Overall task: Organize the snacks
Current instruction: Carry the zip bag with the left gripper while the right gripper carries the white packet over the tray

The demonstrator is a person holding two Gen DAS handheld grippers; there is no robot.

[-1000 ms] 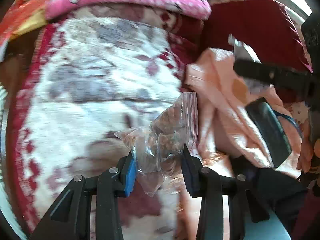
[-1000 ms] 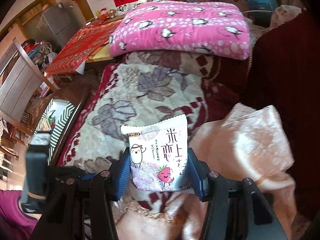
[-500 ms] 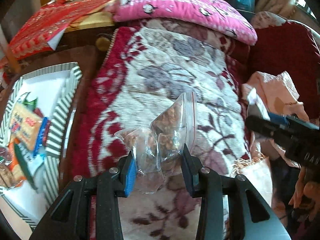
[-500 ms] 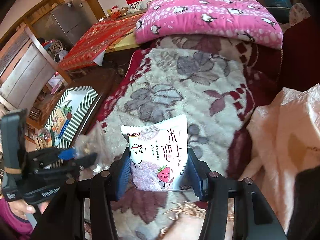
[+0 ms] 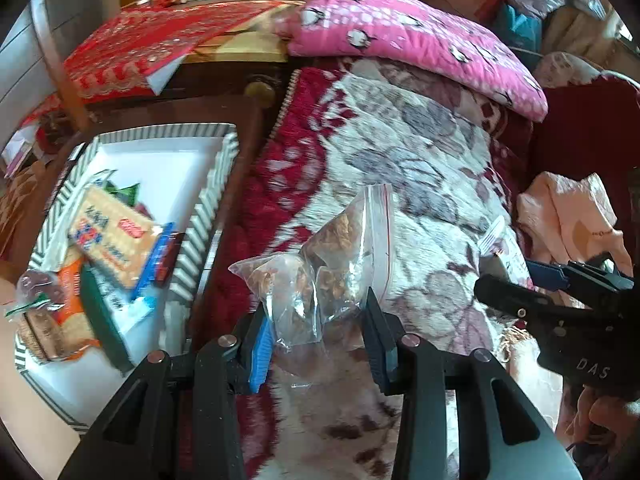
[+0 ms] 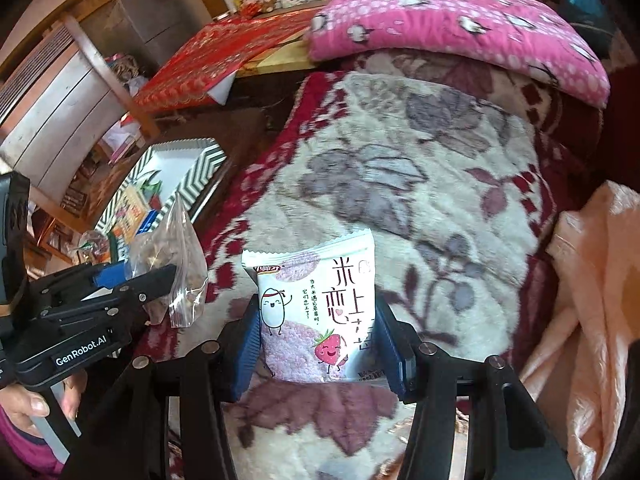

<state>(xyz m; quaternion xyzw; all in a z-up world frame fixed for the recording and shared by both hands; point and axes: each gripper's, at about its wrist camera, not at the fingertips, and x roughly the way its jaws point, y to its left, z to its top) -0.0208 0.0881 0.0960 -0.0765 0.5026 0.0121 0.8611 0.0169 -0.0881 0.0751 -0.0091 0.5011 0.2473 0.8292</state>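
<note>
My left gripper (image 5: 316, 320) is shut on a clear zip bag of brown snacks (image 5: 332, 264), held above the floral blanket. The bag also shows in the right wrist view (image 6: 176, 256), in the left gripper (image 6: 152, 280). My right gripper (image 6: 316, 344) is shut on a white snack packet with a strawberry and Chinese writing (image 6: 320, 312). The right gripper also shows at the right of the left wrist view (image 5: 516, 280). A striped white tray (image 5: 216, 184) at the left holds several snack packs (image 5: 112, 232); it also shows in the right wrist view (image 6: 200, 168).
A red and cream floral blanket (image 5: 420, 168) covers the couch seat. A pink penguin cushion (image 5: 408, 36) lies behind it. A peach cloth (image 5: 568, 216) lies at the right. A red-covered table (image 5: 160, 48) stands behind the tray.
Both grippers have swung left with their snacks held. The striped tray has come into view and grown larger at the left. The peach cloth has slid off to the right.
</note>
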